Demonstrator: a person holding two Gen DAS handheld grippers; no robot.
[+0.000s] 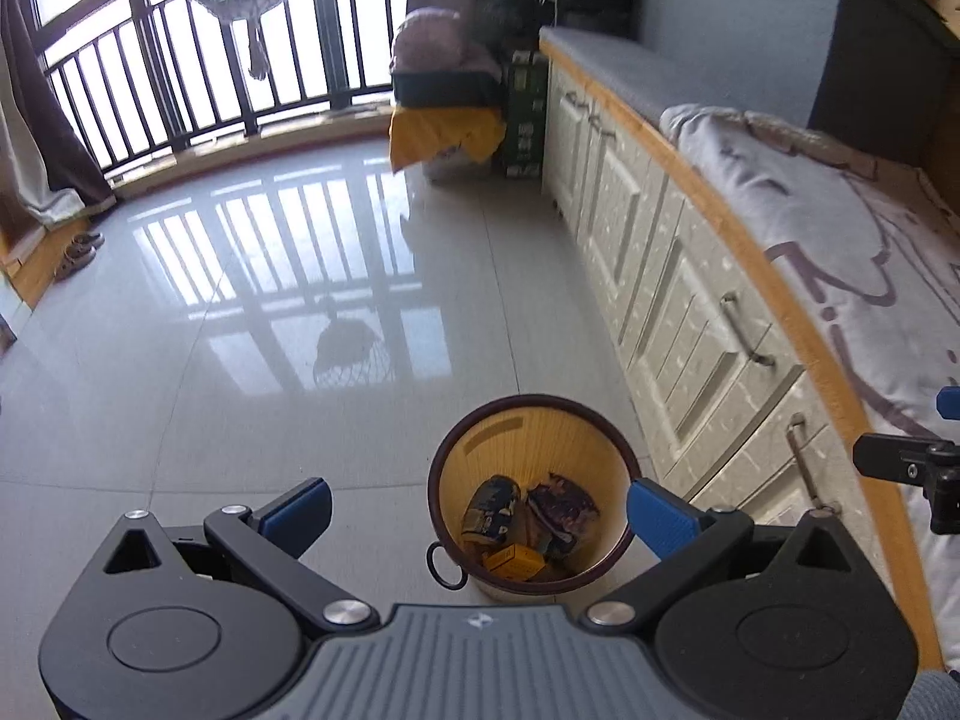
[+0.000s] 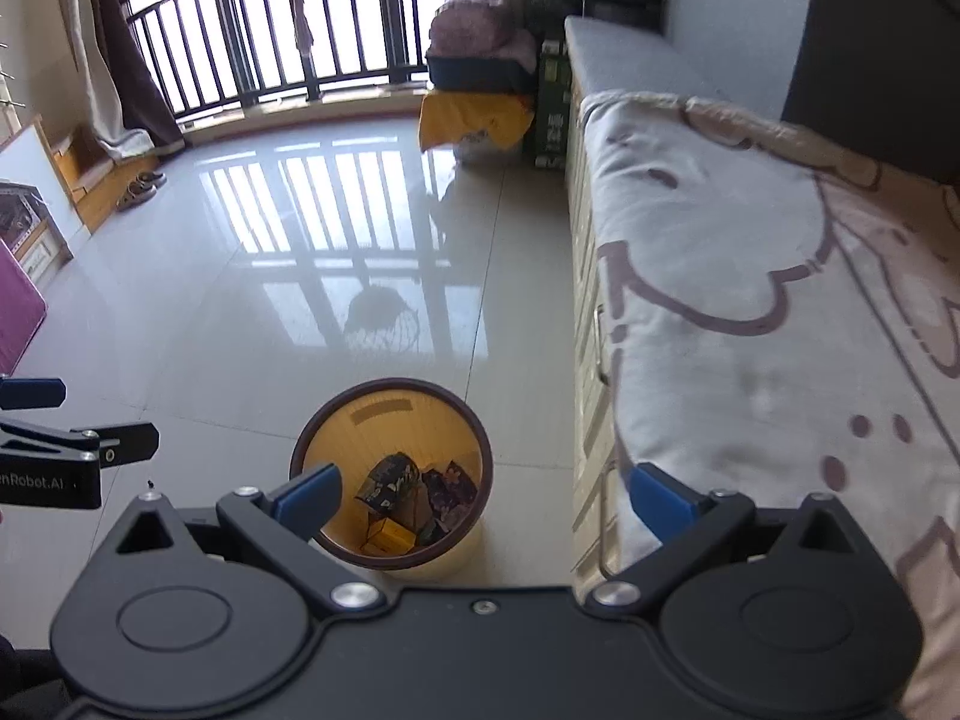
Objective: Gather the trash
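Note:
A round yellow waste bin with a dark rim (image 1: 444,462) stands on the tiled floor next to the cabinets; it also shows in the right wrist view (image 2: 480,438). Inside lie a crushed blue can (image 1: 492,513), a dark purple wrapper (image 1: 561,507) and a small yellow box (image 1: 514,561); the same trash shows in the right wrist view (image 2: 414,498). My left gripper (image 1: 480,507) is open and empty above the bin. My right gripper (image 2: 486,495) is open and empty above the bin's right side.
White cabinets with metal handles (image 1: 690,312) run along the right under a bed with a grey patterned blanket (image 2: 750,276). A stool with a yellow cloth (image 1: 444,132) and a green box (image 1: 525,120) stand at the far end. Shoes (image 1: 78,249) lie by the window railing.

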